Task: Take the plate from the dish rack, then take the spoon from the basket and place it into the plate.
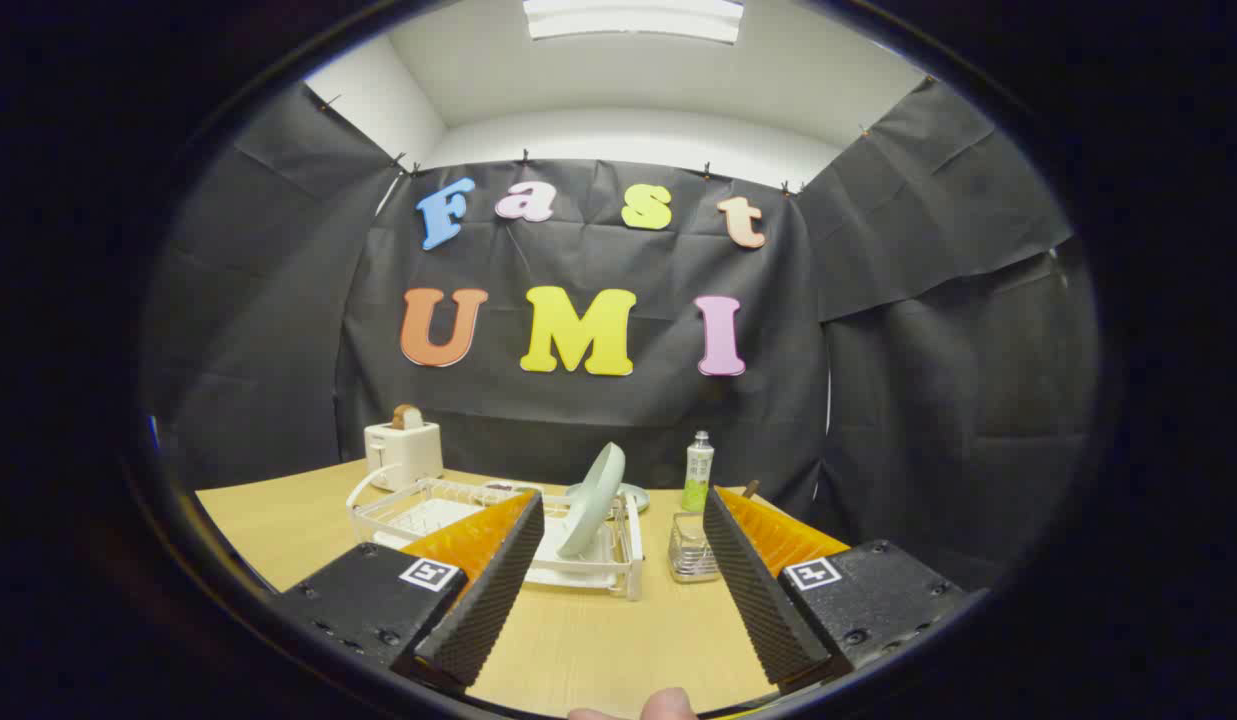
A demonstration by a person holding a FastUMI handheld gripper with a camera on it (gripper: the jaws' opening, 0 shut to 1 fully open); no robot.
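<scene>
A pale green plate (595, 498) stands on edge, leaning, in the white dish rack (433, 512) on the wooden table, just beyond my fingertips and between them. A small wire basket (691, 550) sits right of the rack, close to my right finger; a brown spoon handle (750, 488) pokes up behind that finger. My gripper (618, 510) is open, its orange-and-black fingers wide apart with nothing between them, hovering above the table short of the rack.
A white toaster (404, 450) with a slice of bread stands at the back left of the table (598, 640). A green-and-white bottle (697, 472) stands behind the basket. A small dish (630, 494) lies behind the rack. A fingertip (668, 704) shows below the fingers.
</scene>
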